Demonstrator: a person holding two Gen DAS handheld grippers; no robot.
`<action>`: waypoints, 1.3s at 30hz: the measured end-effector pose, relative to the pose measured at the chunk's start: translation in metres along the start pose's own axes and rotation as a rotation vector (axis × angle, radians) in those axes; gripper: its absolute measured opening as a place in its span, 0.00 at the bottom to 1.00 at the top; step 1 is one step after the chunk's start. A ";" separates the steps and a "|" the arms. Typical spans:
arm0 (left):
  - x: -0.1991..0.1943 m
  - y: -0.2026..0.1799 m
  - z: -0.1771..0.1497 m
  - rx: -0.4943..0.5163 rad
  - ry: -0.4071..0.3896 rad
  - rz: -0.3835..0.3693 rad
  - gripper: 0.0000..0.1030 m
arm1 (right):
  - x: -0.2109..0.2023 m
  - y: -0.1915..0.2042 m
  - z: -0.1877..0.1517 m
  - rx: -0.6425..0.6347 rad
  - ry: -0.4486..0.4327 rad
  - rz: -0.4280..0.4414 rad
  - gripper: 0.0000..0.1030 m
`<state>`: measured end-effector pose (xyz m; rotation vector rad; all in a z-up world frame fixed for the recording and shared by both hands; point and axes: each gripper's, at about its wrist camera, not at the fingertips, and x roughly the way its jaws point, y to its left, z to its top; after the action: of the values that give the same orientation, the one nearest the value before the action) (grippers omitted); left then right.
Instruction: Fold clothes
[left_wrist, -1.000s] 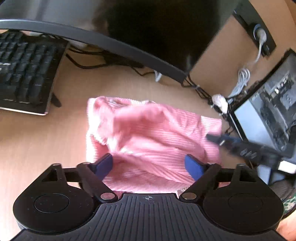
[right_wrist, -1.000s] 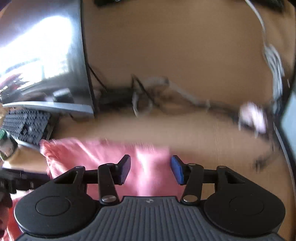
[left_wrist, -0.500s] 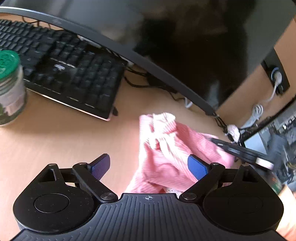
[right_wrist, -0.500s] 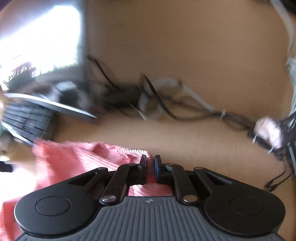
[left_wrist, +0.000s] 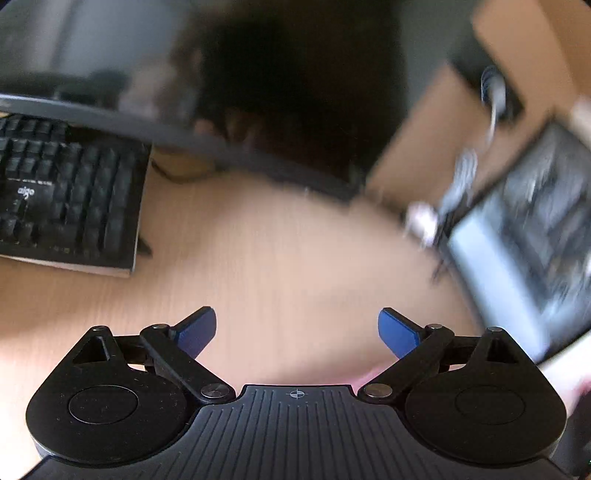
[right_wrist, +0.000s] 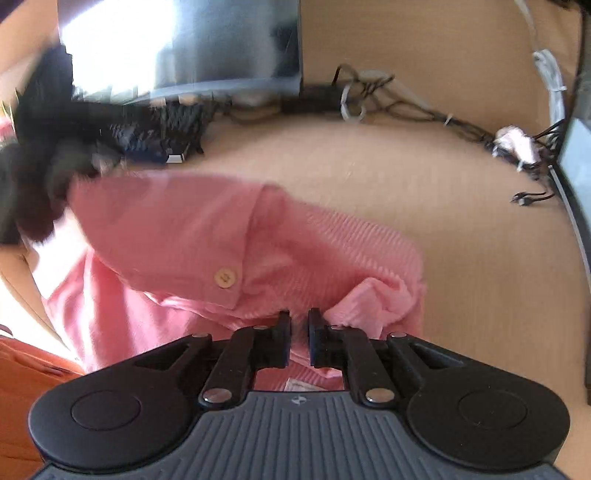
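Note:
A pink ribbed garment with a pale button lies bunched on the wooden desk, blurred at its left end. My right gripper is nearly shut, a fold of the pink cloth is pinched between its pads, and its jaws are opening slightly. In the left wrist view my left gripper is wide, still opening, with only bare desk between its fingers. A sliver of pink garment shows beside its right arm.
A black keyboard sits at the left under a dark curved monitor. A second screen stands at the right. Tangled cables run along the back wall. A dark blurred shape is at the garment's left end.
My right gripper closed on the garment's edge and drew it along the desk. The left gripper swung off the garment, which has left its view but for a sliver.

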<state>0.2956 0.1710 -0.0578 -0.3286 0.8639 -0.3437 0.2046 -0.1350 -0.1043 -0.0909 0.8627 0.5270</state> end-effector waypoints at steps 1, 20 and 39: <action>0.002 -0.001 -0.007 0.039 0.029 0.024 0.95 | -0.011 -0.007 0.003 0.022 -0.018 0.013 0.23; -0.022 0.026 -0.058 -0.165 0.231 -0.148 0.91 | 0.005 -0.037 0.002 0.201 0.060 0.079 0.27; -0.039 0.006 -0.009 -0.019 0.012 -0.119 0.29 | -0.018 -0.059 0.037 0.127 -0.032 0.076 0.17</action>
<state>0.2656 0.1916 -0.0394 -0.3969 0.8618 -0.4489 0.2493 -0.1834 -0.0746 0.0659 0.8683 0.5419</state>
